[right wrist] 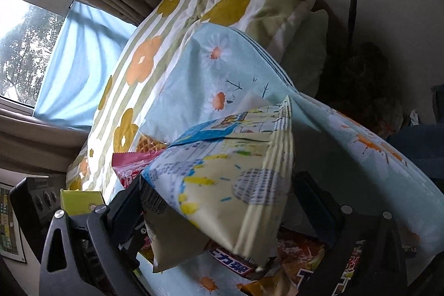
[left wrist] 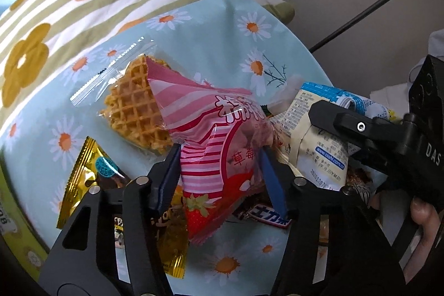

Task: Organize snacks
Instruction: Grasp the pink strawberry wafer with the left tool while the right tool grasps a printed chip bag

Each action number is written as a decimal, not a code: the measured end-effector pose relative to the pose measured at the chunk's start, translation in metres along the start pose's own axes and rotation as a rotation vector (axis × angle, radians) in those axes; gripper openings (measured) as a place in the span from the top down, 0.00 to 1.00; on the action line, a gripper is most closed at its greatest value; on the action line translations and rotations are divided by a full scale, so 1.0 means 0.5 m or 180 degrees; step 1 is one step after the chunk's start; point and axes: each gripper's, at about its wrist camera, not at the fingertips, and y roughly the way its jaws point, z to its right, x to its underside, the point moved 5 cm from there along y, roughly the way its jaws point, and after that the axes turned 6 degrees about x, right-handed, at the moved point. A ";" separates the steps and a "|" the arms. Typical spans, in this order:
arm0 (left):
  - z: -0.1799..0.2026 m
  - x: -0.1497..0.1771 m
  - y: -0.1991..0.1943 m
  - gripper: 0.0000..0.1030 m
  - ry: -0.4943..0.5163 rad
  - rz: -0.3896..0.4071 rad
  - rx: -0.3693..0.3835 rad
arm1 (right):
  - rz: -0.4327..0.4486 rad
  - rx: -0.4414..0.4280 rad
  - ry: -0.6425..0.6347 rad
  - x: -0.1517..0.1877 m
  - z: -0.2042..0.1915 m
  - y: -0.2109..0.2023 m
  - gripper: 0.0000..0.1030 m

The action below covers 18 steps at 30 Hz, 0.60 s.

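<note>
Left hand-held gripper pinching pink waffle packet | right hand-held gripper spread around cream-blue bag

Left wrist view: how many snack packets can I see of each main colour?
pink striped packet: 1
gold packets: 2, both partly hidden
cream and blue packet: 1
dark bar wrapper: 1
Total: 5; more may lie hidden underneath.
</note>
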 end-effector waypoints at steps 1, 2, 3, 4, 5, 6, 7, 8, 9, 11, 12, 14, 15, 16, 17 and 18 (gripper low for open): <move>0.003 0.001 -0.004 0.50 0.0035 0.0019 -0.0036 | 0.0006 0.0000 -0.0001 0.000 0.001 -0.001 0.05; 0.005 0.002 -0.006 0.50 0.0057 0.0030 -0.0059 | 0.0007 0.0003 -0.0012 0.000 0.000 -0.002 0.06; 0.007 0.003 -0.008 0.50 0.0071 0.0041 -0.0080 | 0.0005 0.0006 -0.0029 0.001 -0.001 -0.002 0.06; 0.008 0.003 -0.011 0.50 0.0078 0.0056 -0.0098 | 0.0000 0.0002 -0.0047 0.002 -0.003 -0.002 0.09; 0.009 0.004 -0.014 0.50 0.0078 0.0067 -0.0108 | -0.0005 -0.0010 -0.0070 0.003 -0.006 -0.001 0.12; 0.009 0.003 -0.016 0.50 0.0074 0.0077 -0.0114 | -0.0008 -0.0019 -0.0093 0.002 -0.008 -0.002 0.13; 0.010 0.003 -0.020 0.50 0.0064 0.0094 -0.0120 | -0.0018 -0.0012 -0.0130 0.002 -0.011 -0.004 0.15; 0.010 0.003 -0.023 0.50 0.0057 0.0105 -0.0122 | -0.0035 -0.0001 -0.0176 0.002 -0.013 -0.005 0.18; 0.010 0.004 -0.026 0.50 0.0050 0.0115 -0.0125 | -0.0049 0.0012 -0.0212 0.003 -0.014 -0.005 0.25; 0.011 0.005 -0.032 0.50 0.0039 0.0138 -0.0136 | -0.0066 0.0011 -0.0268 0.004 -0.011 -0.008 0.31; 0.012 0.006 -0.033 0.50 0.0037 0.0142 -0.0141 | -0.0066 -0.0003 -0.0271 0.005 -0.009 -0.009 0.32; 0.015 0.006 -0.037 0.51 0.0030 0.0162 -0.0155 | -0.0071 -0.0014 -0.0288 0.007 -0.005 -0.013 0.38; 0.016 0.006 -0.038 0.51 0.0027 0.0169 -0.0161 | -0.0070 -0.0030 -0.0300 0.008 -0.006 -0.015 0.39; 0.018 0.007 -0.042 0.51 0.0021 0.0186 -0.0170 | -0.0067 -0.0047 -0.0311 0.009 -0.005 -0.017 0.40; 0.019 0.007 -0.046 0.51 0.0018 0.0200 -0.0175 | -0.0065 -0.0060 -0.0322 0.010 -0.006 -0.019 0.41; 0.021 0.008 -0.051 0.51 0.0015 0.0216 -0.0182 | -0.0061 -0.0072 -0.0341 0.011 -0.008 -0.022 0.42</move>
